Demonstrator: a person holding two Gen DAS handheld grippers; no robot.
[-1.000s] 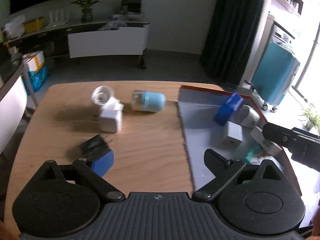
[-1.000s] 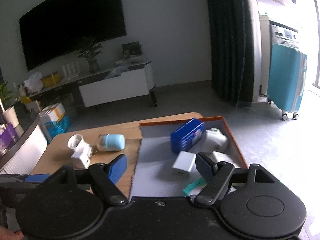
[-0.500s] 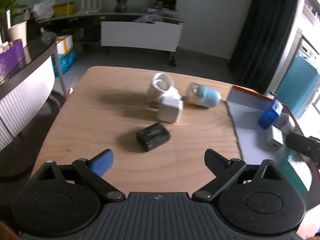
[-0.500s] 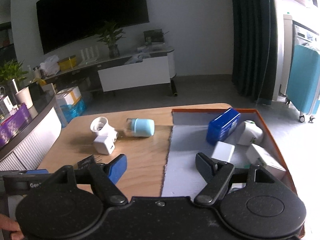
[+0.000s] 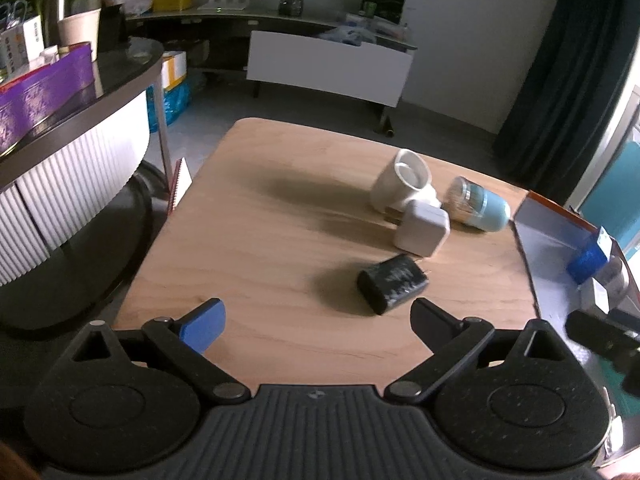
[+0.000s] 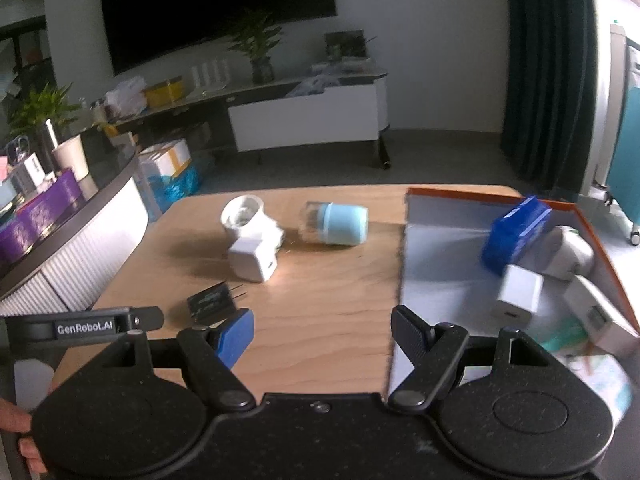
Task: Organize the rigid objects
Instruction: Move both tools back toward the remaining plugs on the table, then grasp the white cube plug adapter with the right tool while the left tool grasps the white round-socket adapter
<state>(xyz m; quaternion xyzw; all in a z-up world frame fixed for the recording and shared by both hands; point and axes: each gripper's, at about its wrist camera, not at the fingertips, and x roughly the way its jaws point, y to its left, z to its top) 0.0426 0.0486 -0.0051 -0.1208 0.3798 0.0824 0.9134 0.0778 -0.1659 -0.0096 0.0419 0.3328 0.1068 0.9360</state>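
Spread wide with nothing between the fingers, the left gripper [image 5: 318,318] is seen held above the near edge of a wooden tabletop [image 5: 260,240], its blue-padded finger [image 5: 202,324] on the left and its black finger [image 5: 434,320] on the right. A black charger [image 5: 392,283] is shown lying on its side just beyond the black finger, its prongs turned toward a white cube charger [image 5: 422,228]. A white socket adapter [image 5: 402,180] is pressed against the back of that cube, and a pale blue cup [image 5: 478,206] with a clear end is laid on its side just right of the pair.

The right gripper [image 6: 322,326] is likewise held with its fingers well apart and empty, over the seam where the tabletop meets an orange-rimmed tray [image 6: 436,264]. Inside the tray a blue box [image 6: 516,234] is propped against a white plug [image 6: 570,252], with a white charger [image 6: 518,294] in front of them and a white box [image 6: 600,316] at the right wall. A teal item at the tray's near corner is too blurred to be told.
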